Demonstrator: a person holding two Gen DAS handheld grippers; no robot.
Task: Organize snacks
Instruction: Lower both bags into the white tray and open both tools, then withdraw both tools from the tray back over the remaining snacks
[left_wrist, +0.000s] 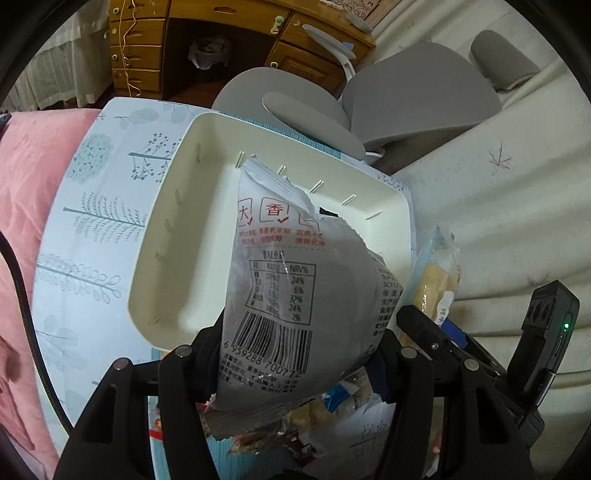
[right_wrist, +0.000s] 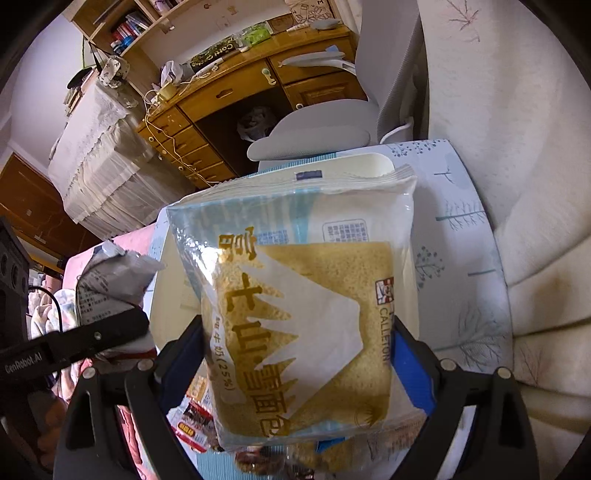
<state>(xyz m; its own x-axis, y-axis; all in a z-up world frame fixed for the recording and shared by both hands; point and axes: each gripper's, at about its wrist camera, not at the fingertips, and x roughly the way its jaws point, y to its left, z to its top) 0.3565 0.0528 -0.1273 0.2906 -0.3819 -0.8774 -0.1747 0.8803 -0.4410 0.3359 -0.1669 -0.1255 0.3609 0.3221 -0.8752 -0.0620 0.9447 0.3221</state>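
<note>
We read barcode 6 959288 700772 and an NRV% column, 24% at top, on the grey snack bag (left_wrist: 295, 288); "CALLETON" and "(25%)" mark the bread packet (right_wrist: 306, 317); "GenRobot.AI" on the left gripper (right_wrist: 85, 343).

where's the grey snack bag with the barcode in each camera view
Left wrist: the grey snack bag fills the centre, clamped in the left gripper, barcode facing the camera, in front of the cream tray.
Right wrist: it sits at the left edge, crumpled, above the other gripper's black finger.
Shared landmark: the bread packet, small at right in the left view, fills the right view.
</note>
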